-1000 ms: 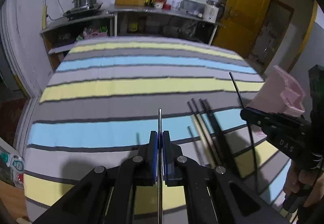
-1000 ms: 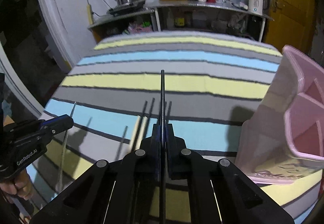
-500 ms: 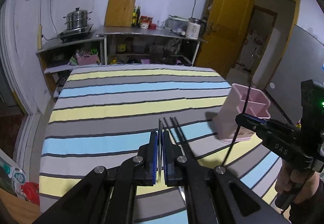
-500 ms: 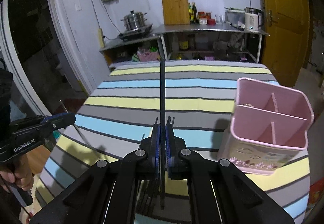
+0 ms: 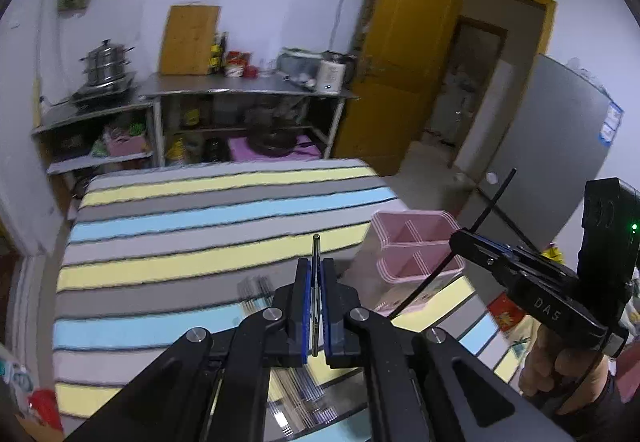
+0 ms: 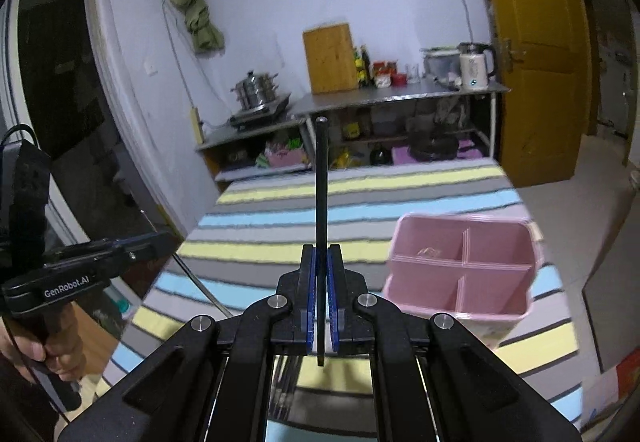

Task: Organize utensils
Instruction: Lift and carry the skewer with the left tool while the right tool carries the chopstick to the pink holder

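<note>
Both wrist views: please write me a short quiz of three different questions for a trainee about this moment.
1. True or false: the left gripper is shut on a thin chopstick.
2. How many compartments does the pink utensil holder show from above? A) two B) four C) six
3. Fill in: the black chopstick in the right gripper has not yet gone into the ____.

Key: 1 true; 2 B; 3 holder. More chopsticks lie on the striped cloth.
</note>
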Demonstrator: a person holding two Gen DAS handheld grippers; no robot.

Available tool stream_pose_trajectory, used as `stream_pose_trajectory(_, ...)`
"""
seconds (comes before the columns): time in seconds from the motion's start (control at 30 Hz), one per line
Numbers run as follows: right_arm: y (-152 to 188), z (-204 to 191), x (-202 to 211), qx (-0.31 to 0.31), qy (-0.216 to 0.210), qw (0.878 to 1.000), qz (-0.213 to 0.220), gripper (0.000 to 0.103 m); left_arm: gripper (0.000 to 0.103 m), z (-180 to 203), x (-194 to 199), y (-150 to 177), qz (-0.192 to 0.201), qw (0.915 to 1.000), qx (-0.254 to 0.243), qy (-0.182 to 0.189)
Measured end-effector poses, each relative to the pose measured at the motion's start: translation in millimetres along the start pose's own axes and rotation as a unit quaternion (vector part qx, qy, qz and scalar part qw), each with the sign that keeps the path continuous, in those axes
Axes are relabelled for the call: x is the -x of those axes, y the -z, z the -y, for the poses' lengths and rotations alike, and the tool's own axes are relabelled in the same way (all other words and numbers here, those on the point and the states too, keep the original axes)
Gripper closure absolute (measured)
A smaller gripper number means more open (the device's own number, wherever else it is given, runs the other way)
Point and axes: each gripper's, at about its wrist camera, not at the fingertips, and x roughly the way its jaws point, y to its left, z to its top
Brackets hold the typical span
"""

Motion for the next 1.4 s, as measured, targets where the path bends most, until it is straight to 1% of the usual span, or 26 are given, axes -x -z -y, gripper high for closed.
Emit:
stream_pose_trajectory(0.17,-25.7,17.8,24.0,-0.005,0.020,0.999,0.035,0.098,0.099,36.1,-12.2,-34.9,0.010,0.9991,-0.015,0.039)
stream_pose_trajectory(0.3,-44.1,36.9,40.6,-0.015,0.040,0.997,0.060,0.098,0.099,63.6,-24.7,-58.6,0.021,0.9975,-0.025,0.063)
stream_pose_trajectory(0.4,-52.9,49.9,45.9,-0.024,0.050,0.996,0.075,0.098,0.099,75.7,-39.5,-70.1,0.021,0.9968,-0.027,0.073)
stream_pose_trajectory(0.47,-56.7,60.3,41.7,-0.033,0.056,0.995,0.075,0.098,0.099,80.9,-57.6,-73.8,0.014,0.9968,-0.027,0.074)
stream_pose_trajectory(0.57,-54.3,71.5,28.3,-0.046,0.059,0.995,0.068,0.098,0.099,79.8,-84.4,-68.4,-0.006,0.9968,-0.021,0.077)
stream_pose_trajectory(0.8,-28.2,94.6,-20.6,-0.069,0.066,0.995,0.012,0.098,0.099,64.8,-145.1,-38.4,-0.061,0.9958,-0.003,0.069)
stream_pose_trajectory(0.93,-13.5,102.2,-41.4,-0.075,0.068,0.995,-0.014,0.098,0.099,55.9,-166.3,-24.6,-0.077,0.9948,0.001,0.067)
stream_pose_trajectory(1.07,-5.1,108.5,-48.0,-0.077,0.071,0.994,-0.027,0.098,0.098,52.3,-168.5,-18.5,-0.076,0.9945,0.005,0.072)
stream_pose_trajectory(1.13,-5.8,109.1,-50.3,-0.078,0.074,0.994,-0.033,0.098,0.098,52.9,-168.8,-18.7,-0.073,0.9950,0.003,0.068)
stream_pose_trajectory(1.2,-5.3,111.5,-50.6,-0.077,0.077,0.993,-0.037,0.097,0.095,52.3,-166.4,-19.9,-0.069,0.9953,0.004,0.068)
stream_pose_trajectory(1.27,-4.3,112.0,-48.8,-0.074,0.083,0.993,-0.036,0.092,0.091,51.9,-162.4,-21.5,-0.062,0.9956,0.008,0.070)
stream_pose_trajectory(1.3,-4.9,111.8,-48.1,-0.073,0.085,0.993,-0.035,0.088,0.089,51.5,-160.1,-21.9,-0.059,0.9957,0.009,0.071)
stream_pose_trajectory(1.4,-4.9,110.0,-42.7,-0.072,0.091,0.993,-0.033,0.086,0.087,50.6,-147.8,-22.4,-0.049,0.9959,0.014,0.075)
